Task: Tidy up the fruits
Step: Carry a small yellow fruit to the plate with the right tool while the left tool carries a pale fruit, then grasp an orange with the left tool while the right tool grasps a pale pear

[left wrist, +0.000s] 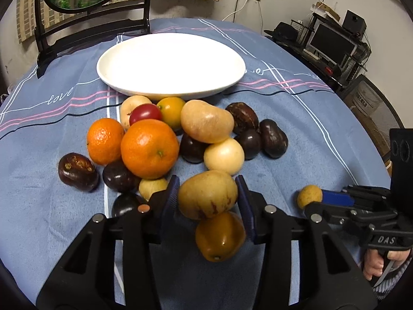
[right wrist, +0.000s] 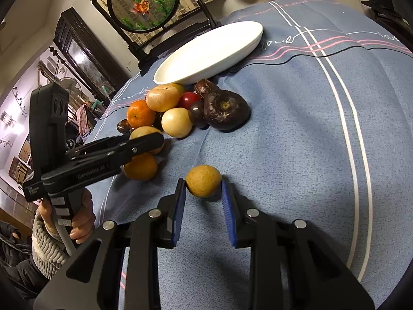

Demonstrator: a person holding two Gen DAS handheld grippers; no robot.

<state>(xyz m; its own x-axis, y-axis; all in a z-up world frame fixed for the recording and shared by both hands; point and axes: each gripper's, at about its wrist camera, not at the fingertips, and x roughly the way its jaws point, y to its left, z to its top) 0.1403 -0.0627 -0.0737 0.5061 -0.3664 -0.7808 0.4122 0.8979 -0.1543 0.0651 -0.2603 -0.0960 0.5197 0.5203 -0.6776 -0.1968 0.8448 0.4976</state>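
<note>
Fig.: L gripper (left wrist: 207, 197) was seen closed on a tan oval fruit (left wrist: 207, 193), pads at its widest flanks; an orange-yellow fruit (left wrist: 219, 236) lay just below/behind it, w/ the fruit pile (left wrist: 155, 144) ahead and the white plate (left wrist: 232, 77) beyond, holding nothing. R gripper (right wrist: 204, 188) was clenched on a small round yellow-brown fruit (right wrist: 203, 180), apart from the pile, resting on or just above the blue cloth (right wrist: 296, 142). Both fruits were judged light, firm, smooth-skinned, apt to roll or slip; a mid-girth hold w/ gentle pressure was judged best.
</note>
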